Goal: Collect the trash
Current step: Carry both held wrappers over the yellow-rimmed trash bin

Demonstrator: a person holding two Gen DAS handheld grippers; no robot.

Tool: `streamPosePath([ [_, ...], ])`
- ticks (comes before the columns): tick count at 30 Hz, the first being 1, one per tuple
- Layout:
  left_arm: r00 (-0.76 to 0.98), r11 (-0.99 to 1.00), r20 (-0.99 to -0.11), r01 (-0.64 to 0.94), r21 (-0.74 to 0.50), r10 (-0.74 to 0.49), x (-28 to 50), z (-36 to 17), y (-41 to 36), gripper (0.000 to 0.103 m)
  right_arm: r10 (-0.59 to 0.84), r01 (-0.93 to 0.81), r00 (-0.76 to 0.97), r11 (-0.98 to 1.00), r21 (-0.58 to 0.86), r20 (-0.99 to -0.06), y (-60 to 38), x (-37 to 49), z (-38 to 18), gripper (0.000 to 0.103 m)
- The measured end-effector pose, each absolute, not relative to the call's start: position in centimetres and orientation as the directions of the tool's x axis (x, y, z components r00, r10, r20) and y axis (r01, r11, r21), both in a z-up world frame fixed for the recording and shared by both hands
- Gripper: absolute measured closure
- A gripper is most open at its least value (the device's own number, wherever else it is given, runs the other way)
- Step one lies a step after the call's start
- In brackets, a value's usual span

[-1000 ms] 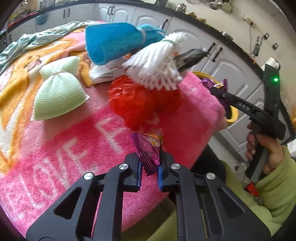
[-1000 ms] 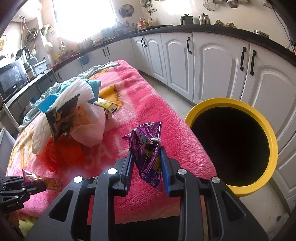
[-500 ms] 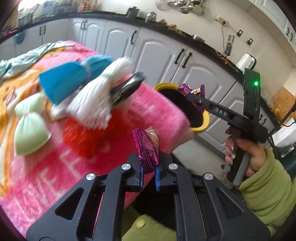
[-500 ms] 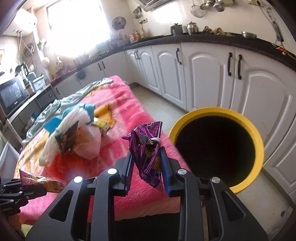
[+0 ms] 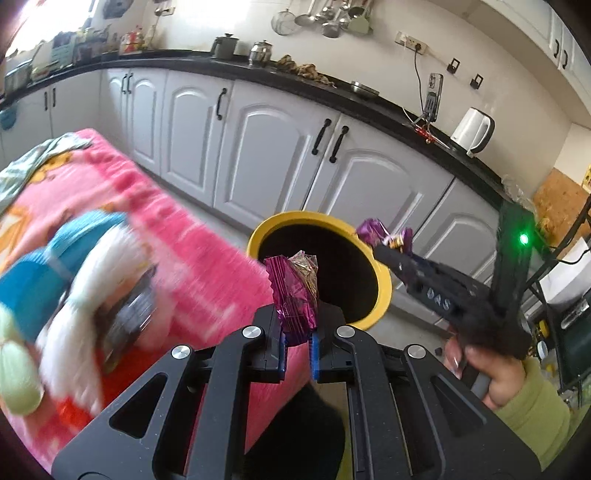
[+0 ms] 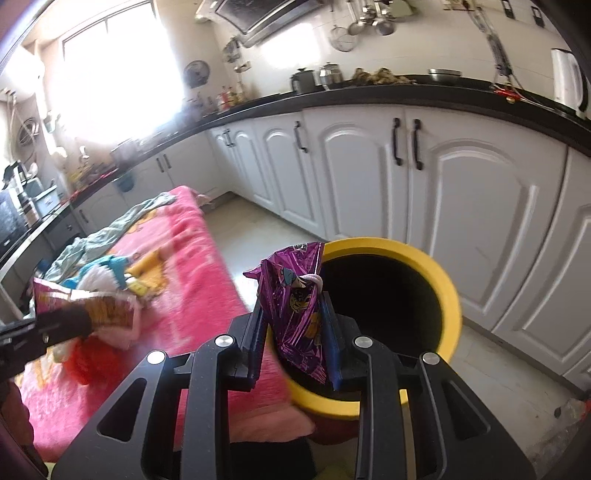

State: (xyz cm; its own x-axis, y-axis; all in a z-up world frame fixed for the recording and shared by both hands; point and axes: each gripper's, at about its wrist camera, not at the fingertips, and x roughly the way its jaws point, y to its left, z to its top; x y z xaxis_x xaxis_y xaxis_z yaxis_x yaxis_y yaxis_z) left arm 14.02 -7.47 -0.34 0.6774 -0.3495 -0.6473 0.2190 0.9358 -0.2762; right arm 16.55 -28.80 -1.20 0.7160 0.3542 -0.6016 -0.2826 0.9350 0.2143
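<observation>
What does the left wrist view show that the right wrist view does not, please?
Only the left wrist view: the person's hand and green sleeve holding the right claw, and the phone charging on the wall. Only the right wrist view: the bright window and the range hood. Both: the yellow bin, the pink blanket, the white cabinets, the kettle, and each claw shut on a wrapper.

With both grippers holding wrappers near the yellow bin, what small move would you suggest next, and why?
Probably carry the right gripper, shut on the crinkled purple foil wrapper, a little further over the yellow-rimmed round bin before releasing; the wrapper hangs only at its near rim.
</observation>
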Motion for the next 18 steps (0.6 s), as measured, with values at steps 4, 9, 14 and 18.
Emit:
streamPosePath([
  [4, 0.662, 0.935, -0.661, 0.234, -0.266, -0.353, 17.0, -1.0, -9.9, 0.098, 0.324, -0.243, 0.722, 0.946, 0.214, -0.611, -30.6, 17.6, -2.1, 0.077],
  [9, 0.62, 0.929, -0.693, 0.217, -0.299, -0.368, 21.3, -2.7, -12.4, 0.098, 0.294, -0.207, 0.722, 0.955, 0.21, -0.626, -32.0, 18.6, -3.3, 0.077],
  [14, 0.587, 0.935, -0.729, 0.2, -0.292, -0.353, 24.5, -4.6, -14.3, 0.098, 0.28, -0.183, 0.713, 0.959, 0.215, -0.643, -32.8, 19.8, -4.5, 0.077],
  [18, 0.569, 0.944, -0.753, 0.176, -0.28, -0.329, 26.5, -5.9, -14.9, 0.098, 0.28, -0.171, 0.701, 0.959, 0.226, -0.656, -33.1, 21.0, -5.6, 0.076],
])
